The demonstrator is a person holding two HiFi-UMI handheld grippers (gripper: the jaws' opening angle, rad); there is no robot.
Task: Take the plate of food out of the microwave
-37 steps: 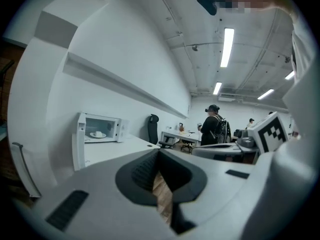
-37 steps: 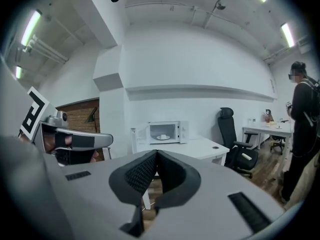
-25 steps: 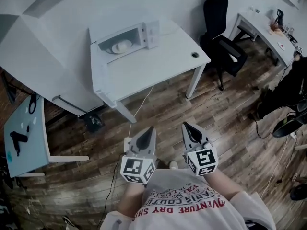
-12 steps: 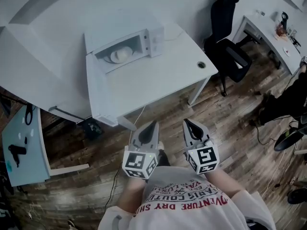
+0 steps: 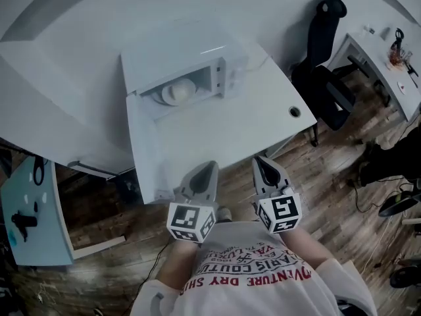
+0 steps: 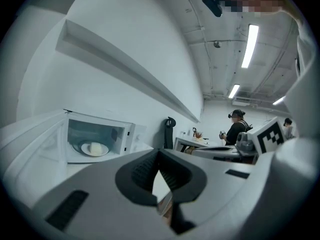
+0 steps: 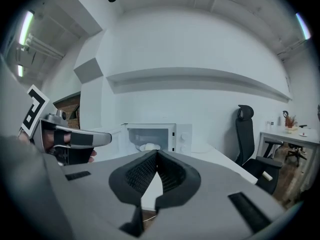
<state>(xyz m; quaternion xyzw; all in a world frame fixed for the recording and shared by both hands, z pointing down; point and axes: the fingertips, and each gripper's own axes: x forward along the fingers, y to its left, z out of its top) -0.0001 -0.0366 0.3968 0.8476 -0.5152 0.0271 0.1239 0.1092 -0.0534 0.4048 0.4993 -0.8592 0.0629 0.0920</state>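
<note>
The plate (image 5: 172,95) with the pale lump of food (image 5: 184,88) sits inside the microwave (image 5: 197,61). The microwave stands at the far left corner of the tabletop (image 5: 223,130), and its door (image 6: 35,144) is swung open to the left. The left gripper (image 5: 208,168) and the right gripper (image 5: 260,161) hang over the near edge of the tabletop, well away from the plate. Both have their jaws pressed together with nothing in them. I think they must open up before they go in, or they will just bump the plate and push it deeper. The opening looks low, so a gripper could knock the top or the door. If only one side of the rim gets pinched, the plate may tip and the food may slide off.
</note>
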